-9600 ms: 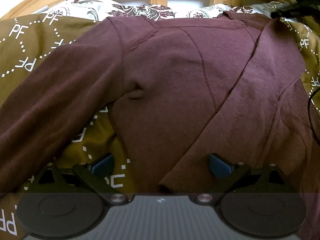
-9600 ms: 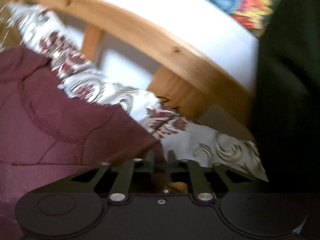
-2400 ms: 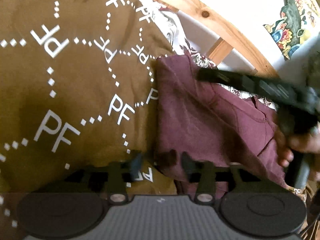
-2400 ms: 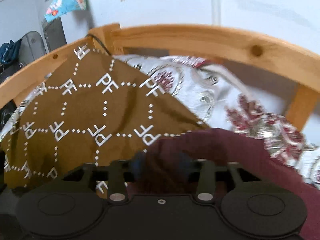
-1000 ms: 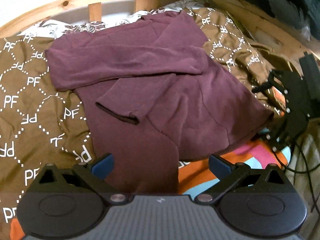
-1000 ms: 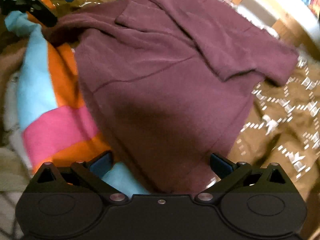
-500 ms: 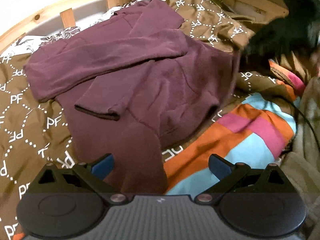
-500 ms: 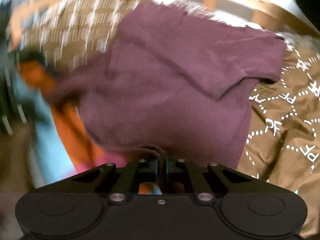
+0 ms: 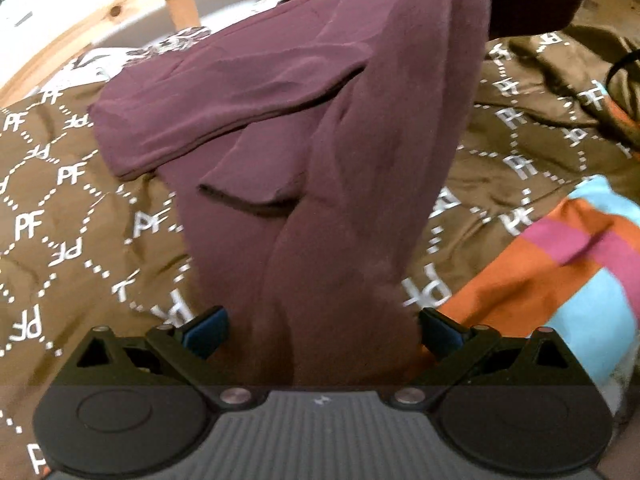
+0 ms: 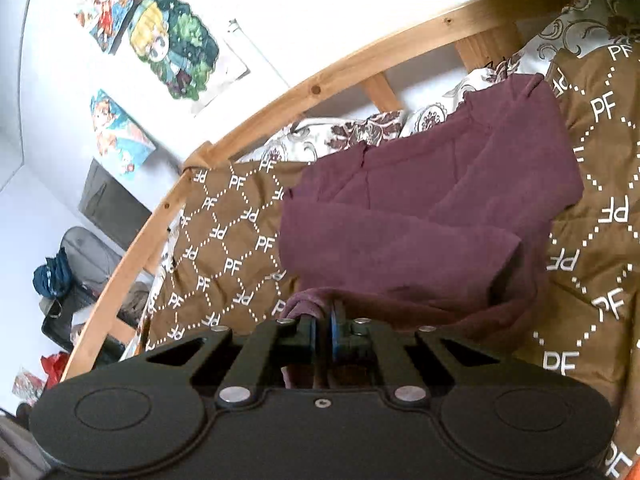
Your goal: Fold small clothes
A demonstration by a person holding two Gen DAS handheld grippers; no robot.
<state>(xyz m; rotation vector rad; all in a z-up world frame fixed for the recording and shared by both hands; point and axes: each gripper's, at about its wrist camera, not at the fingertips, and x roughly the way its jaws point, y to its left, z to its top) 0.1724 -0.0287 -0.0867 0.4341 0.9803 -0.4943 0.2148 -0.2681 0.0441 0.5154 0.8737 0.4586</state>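
A maroon long-sleeve top (image 9: 320, 128) lies on a brown "PF" patterned bedcover (image 9: 64, 200), both sleeves folded across its body. Its right lower part is lifted in a tall fold running up toward the top right of the left wrist view. My left gripper (image 9: 323, 330) is open, its blue-padded fingers either side of the top's near hem without pinching it. In the right wrist view the top (image 10: 432, 216) hangs from my right gripper (image 10: 323, 322), which is shut on its hem edge.
A wooden bed rail (image 10: 320, 84) curves behind, with a floral pillow (image 10: 360, 132) against it. An orange, pink and blue blanket (image 9: 560, 264) lies to the right. A black cable (image 9: 620, 68) lies at far right. Posters (image 10: 172, 40) hang on the wall.
My right gripper closed on the top's hem half a second ago and has since lifted it up and over toward the head of the bed. My left gripper stays open at the near hem.
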